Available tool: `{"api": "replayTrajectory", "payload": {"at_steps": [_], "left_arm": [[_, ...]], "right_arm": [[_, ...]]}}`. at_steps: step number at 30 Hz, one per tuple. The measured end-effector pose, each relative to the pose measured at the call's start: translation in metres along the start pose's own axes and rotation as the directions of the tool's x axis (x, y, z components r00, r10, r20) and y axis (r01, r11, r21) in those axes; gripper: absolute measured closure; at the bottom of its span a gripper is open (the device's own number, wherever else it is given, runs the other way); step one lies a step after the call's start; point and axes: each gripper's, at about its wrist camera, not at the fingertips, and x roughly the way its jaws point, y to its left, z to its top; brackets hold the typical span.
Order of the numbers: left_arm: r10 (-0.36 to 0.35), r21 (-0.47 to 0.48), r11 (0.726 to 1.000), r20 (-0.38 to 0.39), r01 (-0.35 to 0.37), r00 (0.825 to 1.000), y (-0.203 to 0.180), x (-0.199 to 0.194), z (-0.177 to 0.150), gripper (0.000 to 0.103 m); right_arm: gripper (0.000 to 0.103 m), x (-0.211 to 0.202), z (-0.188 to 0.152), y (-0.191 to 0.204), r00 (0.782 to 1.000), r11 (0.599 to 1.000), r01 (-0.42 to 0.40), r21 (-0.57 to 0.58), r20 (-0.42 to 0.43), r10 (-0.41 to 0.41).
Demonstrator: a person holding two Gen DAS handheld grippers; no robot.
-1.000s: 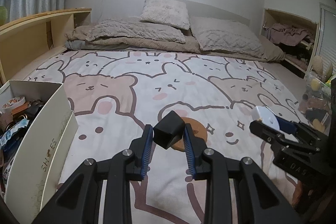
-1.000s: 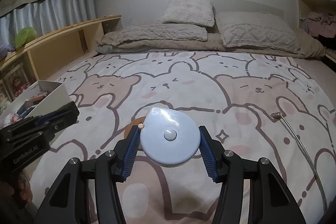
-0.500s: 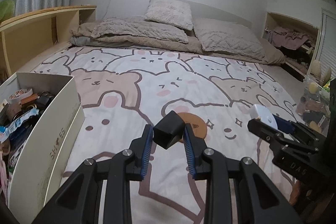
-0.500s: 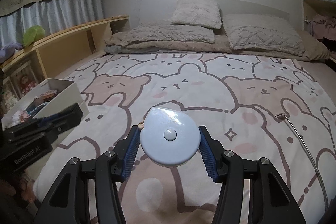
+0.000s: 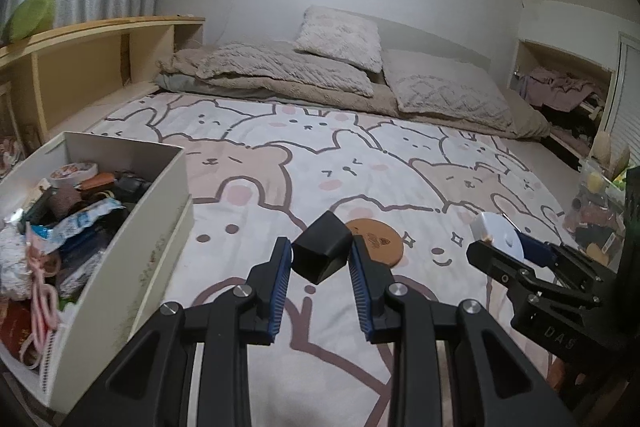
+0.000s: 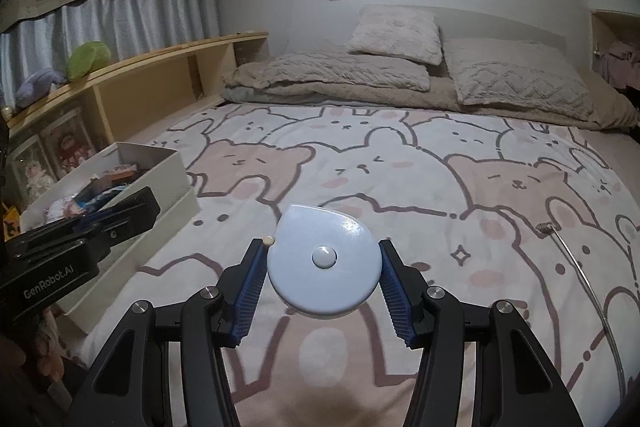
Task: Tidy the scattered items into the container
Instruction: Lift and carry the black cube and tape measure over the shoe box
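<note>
My left gripper (image 5: 320, 255) is shut on a small black box (image 5: 322, 251), held tilted above the bedspread. My right gripper (image 6: 323, 259) is shut on a round pale-blue tape measure (image 6: 324, 261) with a centre button; the same tape measure (image 5: 496, 235) shows at the right of the left wrist view. A white shoe box (image 5: 160, 227) holding several small items stands at the left, on the bed's edge; in the right wrist view the shoe box (image 6: 160, 163) lies behind the left gripper's body. A brown round coaster (image 5: 380, 241) lies on the bedspread just beyond the black box.
A thin metal rod (image 6: 580, 267) lies on the bedspread at the right. Pillows (image 5: 340, 43) and a folded blanket sit at the bed's head. A wooden shelf (image 5: 80, 67) runs along the left side. A clutter of small items (image 5: 600, 211) sits off the bed's right edge.
Both grippers have moved left toward the shoe box and risen a little, each keeping its item. The box now fills more of the left wrist view.
</note>
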Motion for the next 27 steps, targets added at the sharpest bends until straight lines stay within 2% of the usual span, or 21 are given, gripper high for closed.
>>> {"api": "replayTrajectory", "payload": {"at_steps": [12, 27], "left_arm": [[0.025, -0.047, 0.999, 0.040, -0.023, 0.999, 0.033, -0.040, 0.002, 0.074], [0.164, -0.105, 0.982, 0.066, -0.156, 0.984, 0.096, -0.075, -0.001, 0.074]], "right_arm": [[0.047, -0.013, 0.006, 0.042, 0.995, 0.995, -0.095, -0.002, 0.042, 0.095], [0.047, -0.009, 0.011, 0.094, 0.979, 0.978, -0.199, -0.059, 0.029, 0.201]]}}
